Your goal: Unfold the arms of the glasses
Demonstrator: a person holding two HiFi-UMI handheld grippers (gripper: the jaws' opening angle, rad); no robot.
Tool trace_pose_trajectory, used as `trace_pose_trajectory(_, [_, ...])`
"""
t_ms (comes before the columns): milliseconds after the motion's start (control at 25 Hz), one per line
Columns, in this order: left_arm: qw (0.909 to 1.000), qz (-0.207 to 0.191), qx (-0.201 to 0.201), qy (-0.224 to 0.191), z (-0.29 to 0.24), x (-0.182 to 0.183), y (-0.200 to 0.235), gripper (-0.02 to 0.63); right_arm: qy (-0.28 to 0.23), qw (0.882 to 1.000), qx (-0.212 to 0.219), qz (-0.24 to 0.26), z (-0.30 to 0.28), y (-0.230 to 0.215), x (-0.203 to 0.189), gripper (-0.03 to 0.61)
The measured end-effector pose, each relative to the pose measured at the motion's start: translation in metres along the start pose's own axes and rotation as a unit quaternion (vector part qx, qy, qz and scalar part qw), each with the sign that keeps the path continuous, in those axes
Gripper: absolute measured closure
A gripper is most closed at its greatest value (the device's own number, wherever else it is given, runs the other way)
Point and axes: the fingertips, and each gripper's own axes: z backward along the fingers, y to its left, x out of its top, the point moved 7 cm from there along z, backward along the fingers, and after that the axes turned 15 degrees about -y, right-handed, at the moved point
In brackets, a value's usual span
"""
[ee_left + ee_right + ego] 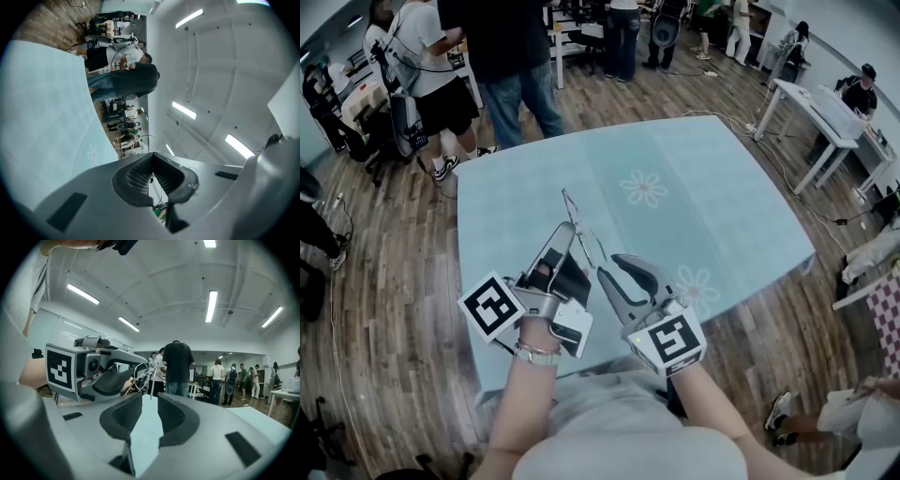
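I can read no brand or lettering. The only print is the black-and-white square marker on each cube, one on my left (492, 305) and one on my right (675, 339).

I count two grippers, one pair of glasses, one table and two flower prints (643, 187) on its pale blue cloth.

My left gripper (566, 228) has its jaws pressed together on the thin wire frame of the glasses (578, 223), pinching them up in the air above the table's near side. In the left gripper view the ribbed pads meet with only the wire running between them.

My right gripper (607, 265) sits just beside it, a little lower. Its jaws are spread with nothing between them, only cloth showing through the gap. In the right gripper view the glasses hang just ahead of those jaws and slightly to their left, with one lens ring and a pale arm visible.

The table (722, 206) spreads wide ahead of both grippers. Its near edge lies under my wrists and a corner juts out to the right. A person in jeans (520, 98) stands close to the far edge, and white desks (820, 117) sit well off to the right.
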Motion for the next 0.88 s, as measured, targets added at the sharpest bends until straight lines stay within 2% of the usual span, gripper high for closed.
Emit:
trace_pose_trajectory(240, [1.0, 0.009, 0.0, 0.002, 0.0, -0.002, 0.002, 0.604, 0.008, 1.0, -0.005, -0.002, -0.001, -0.001, -0.003, 0.558])
trace_pose_trajectory(880, [0.9998, 0.015, 0.004, 0.013, 0.002, -0.002, 0.005, 0.604, 0.011, 1.0, -0.025, -0.003, 0.005, -0.013, -0.005, 0.56])
